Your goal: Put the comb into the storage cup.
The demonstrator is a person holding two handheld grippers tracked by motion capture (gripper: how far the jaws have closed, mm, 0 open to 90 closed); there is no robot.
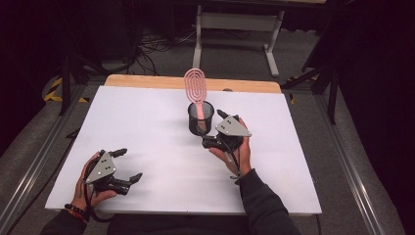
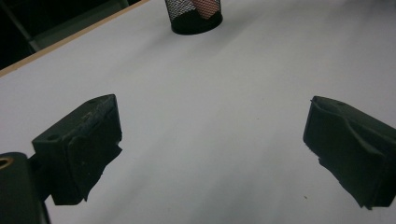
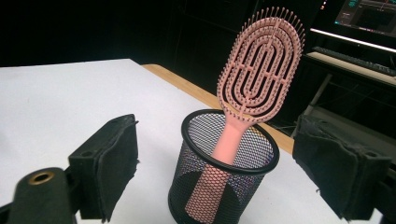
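Evidently light, stiff plastic: pink hairbrush (image 3: 256,79) stood handle-down in the mesh cup (image 3: 224,172) mid-table. Right gripper (image 3: 219,163) gaped empty just beside the cup; left gripper (image 2: 212,154) likewise apart. Best grip: bare neck above rim.

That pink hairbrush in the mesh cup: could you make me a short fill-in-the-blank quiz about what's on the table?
1. The pink hairbrush stands handle-down inside a black ____ cup.
2. The gripper nearest the cup is the ____ gripper.
3. The left gripper has its jaws ____, with nothing between them.
4. The tabletop is ____ in colour.

Missing words: mesh; right; open; white
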